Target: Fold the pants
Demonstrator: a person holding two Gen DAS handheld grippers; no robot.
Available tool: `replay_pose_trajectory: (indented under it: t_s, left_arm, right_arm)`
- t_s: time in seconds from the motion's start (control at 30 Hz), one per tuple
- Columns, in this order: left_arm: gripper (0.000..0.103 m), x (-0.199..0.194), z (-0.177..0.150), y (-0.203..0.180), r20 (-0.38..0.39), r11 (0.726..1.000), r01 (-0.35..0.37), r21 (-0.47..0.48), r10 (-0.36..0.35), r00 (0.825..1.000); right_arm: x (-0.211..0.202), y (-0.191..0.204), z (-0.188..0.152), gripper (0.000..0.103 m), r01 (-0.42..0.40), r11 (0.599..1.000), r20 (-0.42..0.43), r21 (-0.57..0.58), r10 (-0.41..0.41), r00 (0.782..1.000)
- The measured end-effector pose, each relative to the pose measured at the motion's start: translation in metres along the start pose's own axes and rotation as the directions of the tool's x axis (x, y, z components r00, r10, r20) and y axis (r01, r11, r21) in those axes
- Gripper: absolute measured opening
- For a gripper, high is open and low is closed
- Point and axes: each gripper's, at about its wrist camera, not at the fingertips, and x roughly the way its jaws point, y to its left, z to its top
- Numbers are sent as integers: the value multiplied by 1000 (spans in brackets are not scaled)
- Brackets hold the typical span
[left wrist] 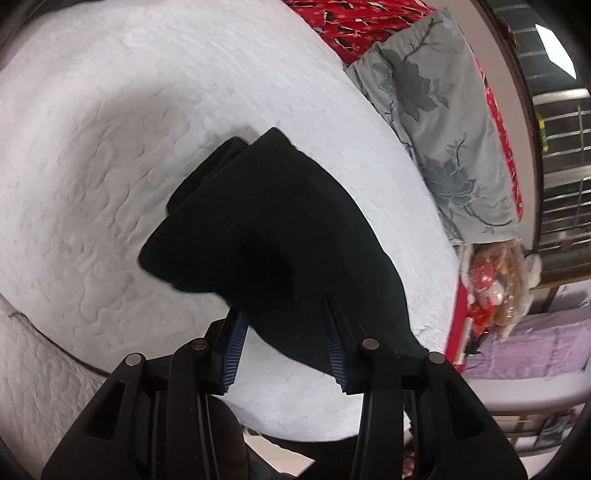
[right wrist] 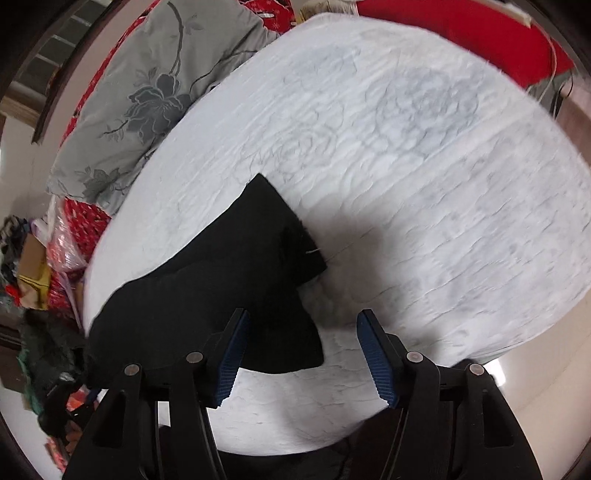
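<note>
The black pants [left wrist: 273, 229] lie folded in a bundle on the white quilted bed [left wrist: 110, 147]. In the left wrist view my left gripper [left wrist: 284, 325] is open just above the near edge of the pants, its blue-padded fingers [left wrist: 234, 343] standing apart with cloth behind them, not pinched. In the right wrist view the pants [right wrist: 229, 295] lie to the left and my right gripper [right wrist: 303, 336] is open over their right corner and the bed [right wrist: 424, 184], holding nothing.
A grey floral pillow [left wrist: 436, 122] and red patterned bedding [left wrist: 351, 26] lie along the bed's far side. The pillow also shows in the right wrist view [right wrist: 155, 92]. Bags and clutter [right wrist: 55, 266] sit on the floor beside the bed. A purple cloth [left wrist: 535, 343] lies off the bed.
</note>
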Motion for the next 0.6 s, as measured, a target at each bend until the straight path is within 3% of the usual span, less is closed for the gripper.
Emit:
replay_pose_trajectory:
  t_s: [0.03, 0.07, 0.13, 0.17, 0.3, 0.43, 0.47, 0.53, 0.6]
  left_arm:
    - [38, 2, 1, -2, 3, 1000, -9, 3, 9, 1000]
    - [37, 3, 1, -4, 2, 1000, -15, 8, 15, 1000]
    - [16, 4, 1, -5, 11, 999, -36, 14, 36, 999]
    - [6, 4, 2, -4, 11, 999, -38, 11, 38, 999]
    - [4, -1, 17, -6, 47, 1000, -19, -21, 20, 999]
    - [2, 0, 51, -25, 46, 998, 6, -65, -3, 999]
    - [2, -7, 57, -34, 59, 998, 28, -58, -24, 998]
    - [2, -26, 62, -50, 125, 999, 33, -16, -31, 992]
    - [2, -41, 62, -55, 184, 999, 28, 16, -31, 982]
  right_arm:
    - [4, -2, 0, 53, -32, 999, -6, 13, 32, 999]
    - [6, -3, 0, 33, -50, 999, -10, 19, 50, 999]
    - [9, -2, 1, 14, -71, 997, -33, 14, 72, 997]
    - [7, 1, 1, 12, -81, 997, -39, 8, 81, 996]
    - [-15, 19, 10, 11, -140, 990, 6, -25, 140, 990]
    - [-9, 52, 57, 5, -127, 990, -2, -61, 127, 992]
    - [-15, 60, 67, 5, -159, 986, 12, -52, 160, 987]
    - [-41, 84, 90, 4, -277, 958, 92, -71, 283, 955]
    - [-59, 96, 100, 4, -303, 946, 145, -116, 318, 937]
